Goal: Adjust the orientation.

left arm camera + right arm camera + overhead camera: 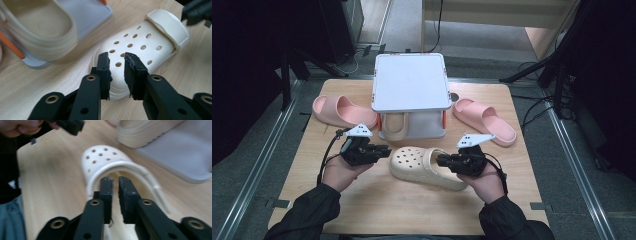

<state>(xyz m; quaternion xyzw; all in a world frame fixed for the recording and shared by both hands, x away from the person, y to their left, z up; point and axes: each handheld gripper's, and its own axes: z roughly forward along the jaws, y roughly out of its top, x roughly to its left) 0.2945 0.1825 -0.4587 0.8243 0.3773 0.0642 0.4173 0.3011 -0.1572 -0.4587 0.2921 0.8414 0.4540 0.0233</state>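
Far left on the wooden table (pixel 362 210) lies a pink slide (pixel 343 111); next comes the left gripper (pixel 384 150), jaws a small gap apart with nothing clamped, tips at the toe of the cream clog (pixel 427 167), which lies on its sole at table centre in front of the grey two-tier rack (pixel 411 82). A second cream clog (pixel 395 126) sits on the rack's lower shelf. Right of the clog, the right gripper (pixel 441 160) has its jaws almost together, empty, just over the heel strap (pixel 130 168), and another pink slide (pixel 484 121) lies farthest right.
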